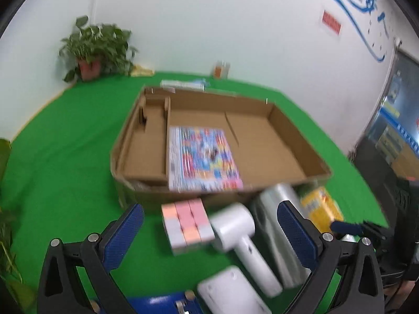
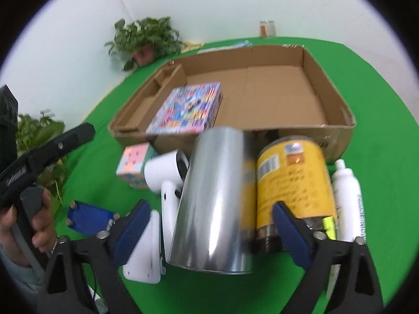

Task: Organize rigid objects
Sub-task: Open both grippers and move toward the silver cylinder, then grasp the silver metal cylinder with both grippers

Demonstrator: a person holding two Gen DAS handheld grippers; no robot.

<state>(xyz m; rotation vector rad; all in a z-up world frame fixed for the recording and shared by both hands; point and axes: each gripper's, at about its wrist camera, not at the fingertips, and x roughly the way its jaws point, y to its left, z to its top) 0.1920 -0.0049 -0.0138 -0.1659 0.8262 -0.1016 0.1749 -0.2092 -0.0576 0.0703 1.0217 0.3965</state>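
Right wrist: silver can (image 2: 214, 204) lies between spread fingers (image 2: 290, 235).

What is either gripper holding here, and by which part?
Nothing. The left gripper and right gripper are both open; the silver can lies between the right fingers, ungripped.

Bare floor in cardboard box (image 2: 327, 96) right half; near rim crowded — silver cylinder (image 2: 214, 201), yellow can (image 2: 293, 180)
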